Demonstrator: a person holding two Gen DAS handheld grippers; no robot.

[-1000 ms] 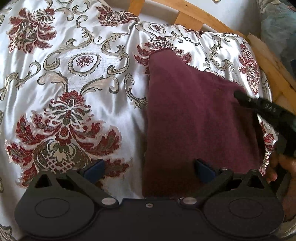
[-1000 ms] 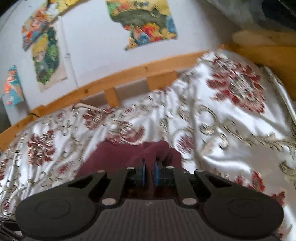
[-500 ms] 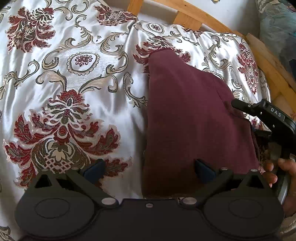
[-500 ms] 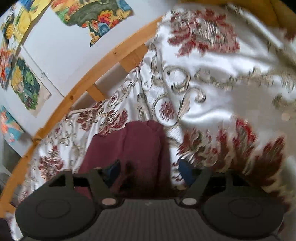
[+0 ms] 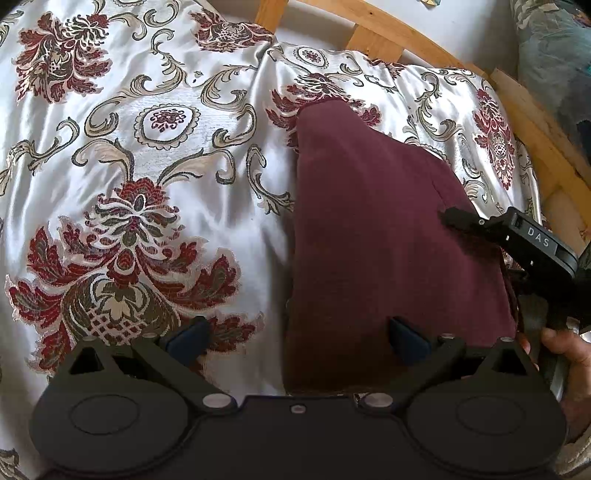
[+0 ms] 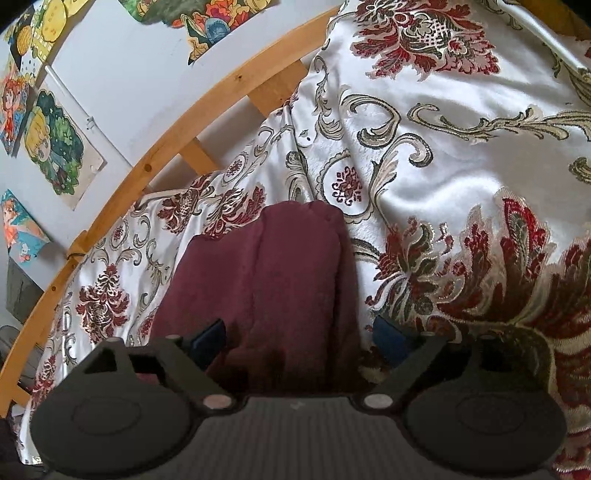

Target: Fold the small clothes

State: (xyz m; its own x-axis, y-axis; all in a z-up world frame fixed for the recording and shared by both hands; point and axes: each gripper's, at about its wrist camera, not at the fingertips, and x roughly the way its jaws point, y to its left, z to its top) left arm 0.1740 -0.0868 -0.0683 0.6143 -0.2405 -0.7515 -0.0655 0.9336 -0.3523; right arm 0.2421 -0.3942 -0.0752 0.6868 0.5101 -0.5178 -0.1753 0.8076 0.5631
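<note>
A maroon garment point(image 5: 380, 236) lies folded flat on the satin bedspread point(image 5: 155, 155). My left gripper point(image 5: 295, 339) is open and empty, hovering over the garment's near left edge. The right gripper shows in the left wrist view point(image 5: 517, 236) at the garment's right edge, held by a hand. In the right wrist view the garment point(image 6: 273, 273) lies straight ahead. My right gripper point(image 6: 299, 339) is open over its near end, holding nothing.
A wooden bed rail point(image 6: 155, 162) runs along the far side, with picture-covered wall point(image 6: 55, 147) behind. The rail also frames the top right in the left wrist view point(image 5: 406, 33). Patterned cloth point(image 5: 546, 59) lies beyond it.
The right gripper was shut on the garment's edge a second ago; it has opened, let go and tilted downward. The garment lies flatter. The left gripper has barely moved.
</note>
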